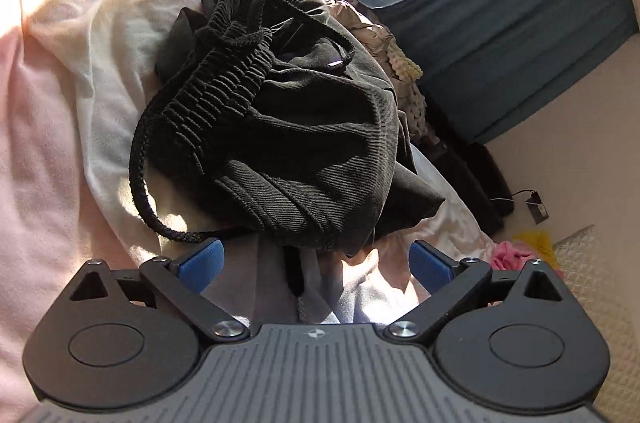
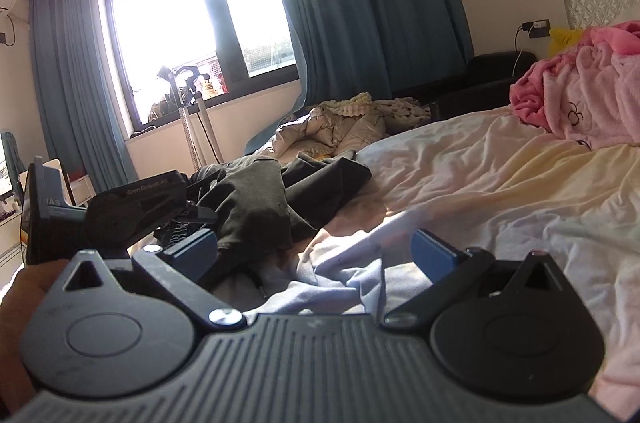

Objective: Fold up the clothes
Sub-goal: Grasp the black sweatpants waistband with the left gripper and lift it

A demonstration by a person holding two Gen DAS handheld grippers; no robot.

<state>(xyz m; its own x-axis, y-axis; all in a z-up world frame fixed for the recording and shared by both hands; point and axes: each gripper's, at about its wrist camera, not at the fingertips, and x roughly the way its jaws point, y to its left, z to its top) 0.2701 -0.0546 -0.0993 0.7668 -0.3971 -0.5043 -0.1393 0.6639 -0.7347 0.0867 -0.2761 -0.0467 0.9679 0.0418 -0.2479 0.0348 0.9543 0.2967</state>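
A crumpled pair of black drawstring pants (image 1: 280, 127) lies on the bed, elastic waistband and cord on its left side. My left gripper (image 1: 316, 259) is open, its blue pads either side of the pants' near edge, just short of it. A light grey-blue garment (image 1: 352, 291) lies under the gripper. In the right wrist view the pants (image 2: 276, 199) lie left of centre with the left gripper's black body (image 2: 136, 207) beside them. My right gripper (image 2: 316, 251) is open and empty above the grey-blue garment (image 2: 340, 283).
The bed sheet (image 2: 500, 183) is pale pink and cream. A pink fleece garment (image 2: 588, 95) lies at the headboard end. A beige padded jacket (image 2: 340, 127) and other clothes lie at the far side. Blue curtains (image 2: 360, 3) and a window stand behind.
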